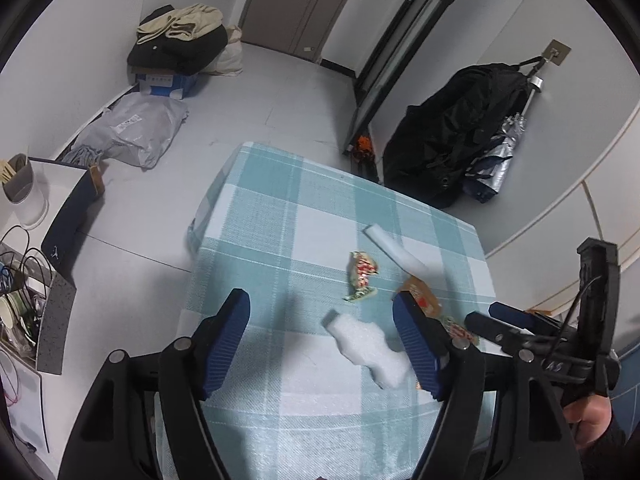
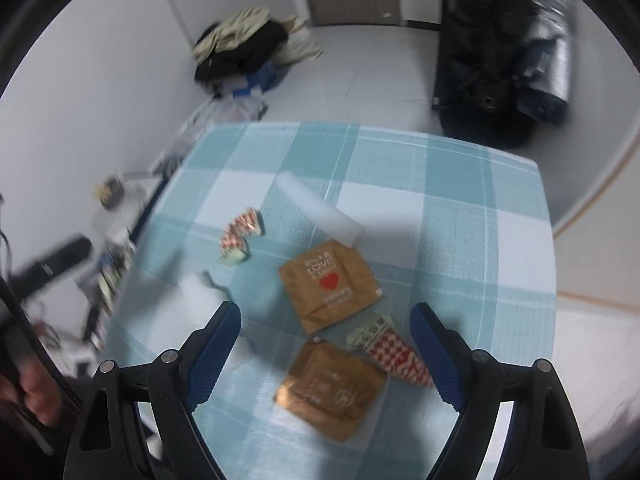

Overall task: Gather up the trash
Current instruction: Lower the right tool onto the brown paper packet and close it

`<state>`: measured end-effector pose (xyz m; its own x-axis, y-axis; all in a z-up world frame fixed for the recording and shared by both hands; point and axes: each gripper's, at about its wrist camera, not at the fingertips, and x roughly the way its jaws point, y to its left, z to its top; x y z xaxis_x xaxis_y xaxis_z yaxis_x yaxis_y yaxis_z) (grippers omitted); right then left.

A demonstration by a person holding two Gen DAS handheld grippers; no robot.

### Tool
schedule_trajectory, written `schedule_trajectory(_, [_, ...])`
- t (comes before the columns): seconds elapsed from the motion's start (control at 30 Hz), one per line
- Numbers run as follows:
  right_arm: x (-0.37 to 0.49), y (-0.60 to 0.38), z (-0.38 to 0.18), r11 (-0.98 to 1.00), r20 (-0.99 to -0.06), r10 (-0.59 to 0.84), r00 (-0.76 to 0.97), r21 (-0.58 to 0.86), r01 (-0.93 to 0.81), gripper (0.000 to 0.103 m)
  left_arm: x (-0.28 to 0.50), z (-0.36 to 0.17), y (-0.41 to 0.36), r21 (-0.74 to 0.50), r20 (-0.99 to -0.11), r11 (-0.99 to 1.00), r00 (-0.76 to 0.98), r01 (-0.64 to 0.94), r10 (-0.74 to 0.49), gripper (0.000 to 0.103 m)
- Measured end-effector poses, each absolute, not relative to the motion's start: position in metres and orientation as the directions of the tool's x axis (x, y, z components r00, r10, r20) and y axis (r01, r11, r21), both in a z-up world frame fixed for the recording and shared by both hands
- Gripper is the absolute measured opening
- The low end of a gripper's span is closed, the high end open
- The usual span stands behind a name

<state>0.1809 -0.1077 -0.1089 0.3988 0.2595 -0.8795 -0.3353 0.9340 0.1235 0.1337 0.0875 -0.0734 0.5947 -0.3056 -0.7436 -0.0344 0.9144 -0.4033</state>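
At the bottom of the right wrist view the right gripper (image 2: 326, 344) hangs over the checked tablecloth (image 2: 480, 240) with its jaws spread wide and nothing between the pads. Directly between the jaws, at lower centre, lies a brown paper sachet (image 2: 332, 390), flat on the cloth, its long axis running from lower right to upper left. Just right of it, close to the right pad, lies a red-and-white checked wrapper (image 2: 400, 356). Above these, at frame centre, is a second brown packet with a red heart (image 2: 330, 292), and further up a white foam strip (image 2: 320, 210) slanting from upper left to lower right, its lower end touching or overlapping that packet; the view is too blurred to say which. A small crumpled red-and-white wrapper (image 2: 240, 238) sits left of centre.

In the left wrist view the left gripper (image 1: 322, 344) also has its jaws spread and empty. A lumpy white foam piece (image 1: 366, 350) lies between them, nearer the right pad, its long axis running from upper left to lower right. Beyond it sits the crumpled wrapper (image 1: 362, 276), and further up the foam strip (image 1: 396, 250).

In my judgement each gripper is nearest the piece under it: a straight descent suits the right one, while the left one should shift right to centre the foam.
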Motion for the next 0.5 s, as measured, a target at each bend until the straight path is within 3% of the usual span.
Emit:
schedule_trajectory(0.17, [0.196, -0.086, -0.132, 0.892, -0.911, 0.165, 0.378, -0.026, -0.451, 0.087, 0.136, -0.073, 0.099, -0.428, -0.729, 0.901, 0.615, -0.064, -0.302, 0.071])
schedule_trajectory(0.5, [0.224, -0.082, -0.158, 0.872, -0.933, 0.172, 0.317, -0.005, -0.489, 0.085, 0.148, -0.078, 0.113, -0.474, -0.730, 0.873, 0.605, -0.113, -0.317, 0.071])
